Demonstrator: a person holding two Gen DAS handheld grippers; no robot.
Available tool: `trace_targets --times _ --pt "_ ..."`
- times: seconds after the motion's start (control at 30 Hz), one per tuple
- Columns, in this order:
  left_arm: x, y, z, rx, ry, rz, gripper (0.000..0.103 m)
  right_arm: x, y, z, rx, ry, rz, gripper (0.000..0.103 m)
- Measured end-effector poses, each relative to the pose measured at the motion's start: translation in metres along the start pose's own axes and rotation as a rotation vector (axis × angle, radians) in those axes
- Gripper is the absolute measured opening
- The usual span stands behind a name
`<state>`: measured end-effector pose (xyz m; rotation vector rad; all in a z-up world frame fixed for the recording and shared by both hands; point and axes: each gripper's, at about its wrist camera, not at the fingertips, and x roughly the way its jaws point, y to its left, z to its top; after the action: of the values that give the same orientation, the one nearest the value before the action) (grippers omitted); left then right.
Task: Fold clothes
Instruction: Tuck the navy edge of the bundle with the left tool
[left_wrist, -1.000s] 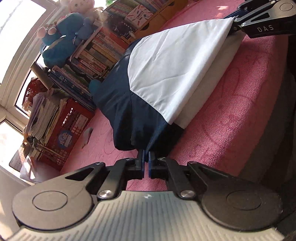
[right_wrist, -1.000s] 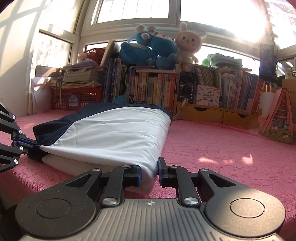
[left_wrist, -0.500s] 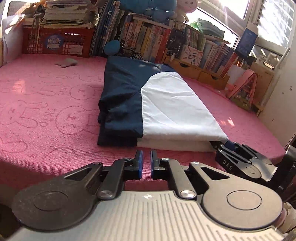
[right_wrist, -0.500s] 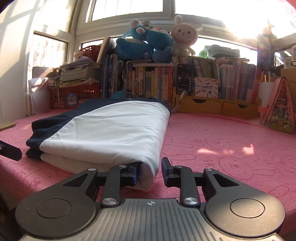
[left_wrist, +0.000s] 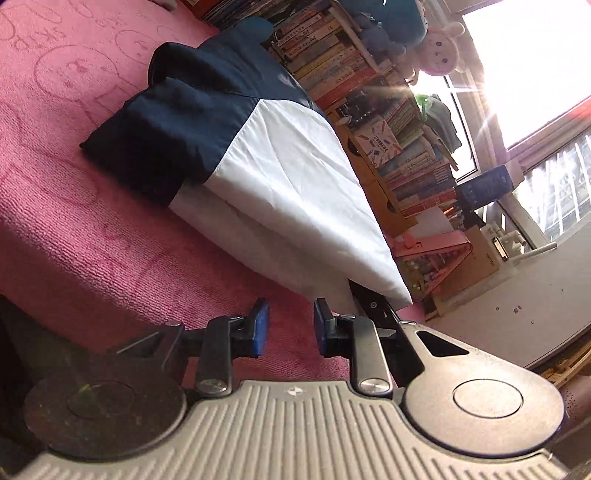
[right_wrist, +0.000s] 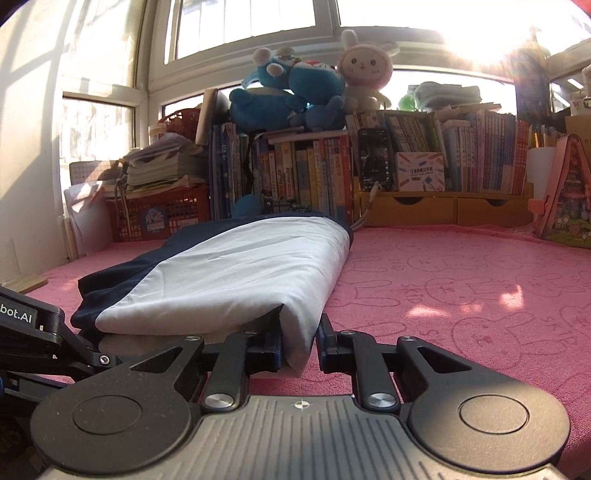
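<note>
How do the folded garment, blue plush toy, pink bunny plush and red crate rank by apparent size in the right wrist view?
1. Folded garment, though it lies nearest the camera.
2. Blue plush toy.
3. Red crate, close to the toy, so unsure.
4. Pink bunny plush.

Left gripper (left_wrist: 288, 325) just opening, empty, near folded garment (left_wrist: 280, 177).

left gripper (left_wrist: 288, 328): tilted, jaws just opening, nothing between | right gripper (right_wrist: 299, 345): level, jaws closing on cloth corner
</note>
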<state>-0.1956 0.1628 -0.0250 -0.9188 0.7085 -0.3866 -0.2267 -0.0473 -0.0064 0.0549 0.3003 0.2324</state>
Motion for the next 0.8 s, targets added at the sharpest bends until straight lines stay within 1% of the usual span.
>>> trace_targets --times 0.07,0.1,0.17,0.23,0.27,0.3,0.37,0.47,0.53,0.63,0.67,0.7,0.73,0.77,0.8 --pt "0.004 0.006 0.002 -0.08 -0.025 -0.042 0.029 -0.001 0.001 0.003 -0.01 -0.01 0.004 0.019" --pt "0.005 0.007 0.003 -0.112 -0.044 -0.06 0.029 0.0 0.001 0.003 -0.011 -0.011 0.004 0.019" --pt "0.007 0.009 0.004 -0.145 -0.074 -0.082 0.029 0.0 0.001 0.004 -0.012 -0.012 0.004 0.019" --pt "0.008 0.007 0.004 -0.143 -0.097 -0.071 0.029 0.0 0.001 0.005 -0.011 -0.012 0.004 0.019" --pt "0.008 0.005 0.004 -0.135 -0.109 -0.052 0.028 0.0 0.001 0.005 -0.011 -0.012 0.003 0.019" --pt "0.009 0.004 0.005 -0.126 -0.124 -0.027 0.026 -0.001 0.001 0.005 -0.012 -0.013 0.002 0.019" --pt "0.007 0.002 0.007 -0.101 -0.154 0.051 0.017 -0.001 0.001 0.004 -0.023 -0.017 -0.005 0.019" --pt "-0.002 0.004 0.012 -0.063 -0.204 0.161 0.01 -0.002 0.001 0.002 -0.04 -0.016 -0.013 0.019" --pt "-0.013 0.007 0.017 -0.036 -0.247 0.226 0.009 -0.002 0.001 -0.001 -0.05 -0.01 -0.015 0.019" --pt "-0.036 0.016 0.028 -0.028 -0.316 0.302 0.009 -0.003 0.002 -0.005 -0.066 -0.003 -0.016 0.019" --pt "-0.044 0.019 0.031 -0.018 -0.345 0.342 0.009 -0.003 0.002 -0.006 -0.073 -0.001 -0.011 0.019" --pt "-0.05 0.019 0.033 0.008 -0.374 0.391 0.01 -0.003 0.004 -0.008 -0.083 -0.002 -0.011 0.019" --pt "-0.056 0.018 0.035 0.042 -0.393 0.433 0.013 -0.004 0.006 -0.009 -0.094 -0.004 -0.012 0.019" --pt "-0.061 0.015 0.035 0.079 -0.421 0.498 0.013 -0.004 0.008 -0.01 -0.108 -0.006 -0.011 0.019" --pt "-0.064 0.01 0.035 0.116 -0.459 0.585 0.012 -0.005 0.011 -0.012 -0.122 -0.008 -0.011 0.019"
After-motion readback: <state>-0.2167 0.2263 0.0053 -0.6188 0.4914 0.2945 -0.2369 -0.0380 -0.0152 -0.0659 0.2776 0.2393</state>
